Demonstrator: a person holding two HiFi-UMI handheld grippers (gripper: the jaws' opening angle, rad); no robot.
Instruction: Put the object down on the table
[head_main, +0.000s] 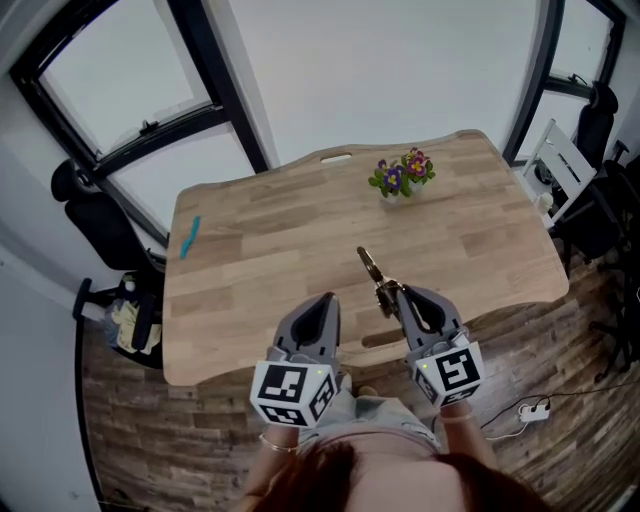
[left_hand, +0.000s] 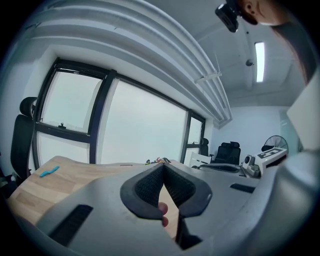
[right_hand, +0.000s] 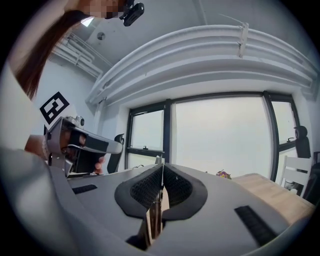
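To set it down well, the right gripper (head_main: 396, 296) should sink until the object (head_main: 375, 275) rests along the table (head_main: 250, 230) below and ahead of its jaws, and only then part them, without dragging. Those jaws are pinched almost together on the object, which juts forward past their tips. It is slim, brownish metal, and sits edge-on between the pads. The left gripper (head_main: 327, 300), alongside, is closed on nothing.
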